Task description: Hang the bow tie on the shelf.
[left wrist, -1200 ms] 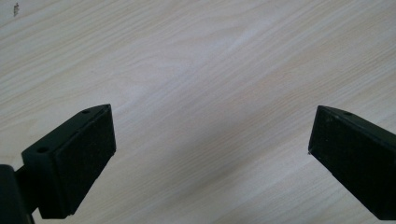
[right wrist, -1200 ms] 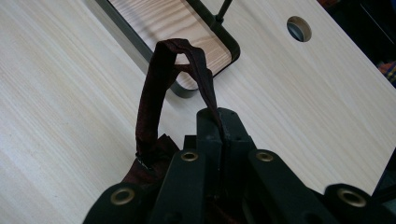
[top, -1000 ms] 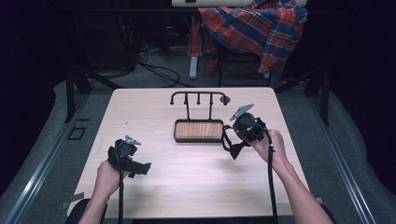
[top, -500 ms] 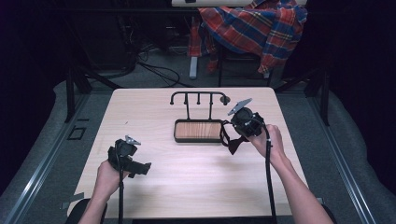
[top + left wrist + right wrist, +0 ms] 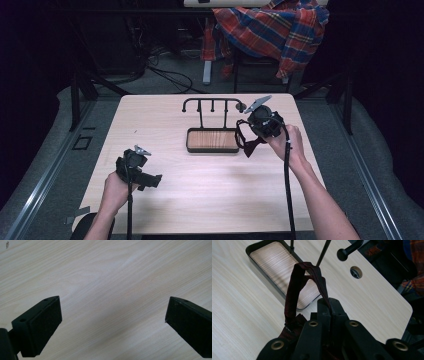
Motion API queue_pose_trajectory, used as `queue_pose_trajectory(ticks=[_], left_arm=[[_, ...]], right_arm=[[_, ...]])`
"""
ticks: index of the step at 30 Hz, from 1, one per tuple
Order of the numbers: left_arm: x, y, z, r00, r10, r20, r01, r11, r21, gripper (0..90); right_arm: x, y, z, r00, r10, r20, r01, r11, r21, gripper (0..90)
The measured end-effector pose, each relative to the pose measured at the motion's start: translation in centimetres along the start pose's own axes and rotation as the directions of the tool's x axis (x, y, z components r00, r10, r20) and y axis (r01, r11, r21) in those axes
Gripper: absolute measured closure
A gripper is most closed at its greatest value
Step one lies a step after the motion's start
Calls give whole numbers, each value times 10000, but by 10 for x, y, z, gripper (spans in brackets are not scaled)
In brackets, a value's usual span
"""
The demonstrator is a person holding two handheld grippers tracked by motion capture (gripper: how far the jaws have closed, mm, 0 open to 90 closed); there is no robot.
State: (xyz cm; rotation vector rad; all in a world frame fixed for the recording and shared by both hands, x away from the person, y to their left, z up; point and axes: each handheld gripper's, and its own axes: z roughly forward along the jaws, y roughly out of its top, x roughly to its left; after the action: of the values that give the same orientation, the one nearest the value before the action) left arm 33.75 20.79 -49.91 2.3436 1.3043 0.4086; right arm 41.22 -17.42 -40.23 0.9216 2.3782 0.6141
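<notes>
Right gripper (image 5: pixel 246 131) has its jaws pressed together on a dark red strap (image 5: pixel 298 287), held up just right of the black rack (image 5: pixel 212 104) with its wood-lined tray (image 5: pixel 212 140), mid-table. Left gripper (image 5: pixel 154 180) sits near-left over bare table (image 5: pixel 210 190), jaws spread, nothing between them.

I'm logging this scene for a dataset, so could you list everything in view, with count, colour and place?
Table: one, pale wood, centre.
Rack: one, black, hooked bar rising from a wood-lined tray, mid-table.
Strap: one, dark red, looped, clamped in the right gripper beside the rack.
Plaid cloth: one, red and blue, draped behind the table.
Left gripper: black, jaws apart over bare table.
Right gripper: black, shut on the strap.
</notes>
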Motion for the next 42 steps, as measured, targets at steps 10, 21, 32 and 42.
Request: queue_pose_trajectory(ticks=[10,21,32,42], left_arm=[[0,0,0,10000,0,-4,0,10000,-1,8],[0,0,0,10000,13,-2,-13,10000,-3,8],[1,0,0,10000,18,24,-18,10000,-22,8],[1,0,0,10000,15,31,-15,10000,-11,8]], right_arm=[[-5,11,-4,9999,-57,141,58,10000,-55,885],[-10,24,-6,9997,-59,240,63,9998,-186,885],[-17,35,1,9991,202,380,-194,9996,-222,885],[-26,39,16,9972,423,614,-431,9990,118,885]])
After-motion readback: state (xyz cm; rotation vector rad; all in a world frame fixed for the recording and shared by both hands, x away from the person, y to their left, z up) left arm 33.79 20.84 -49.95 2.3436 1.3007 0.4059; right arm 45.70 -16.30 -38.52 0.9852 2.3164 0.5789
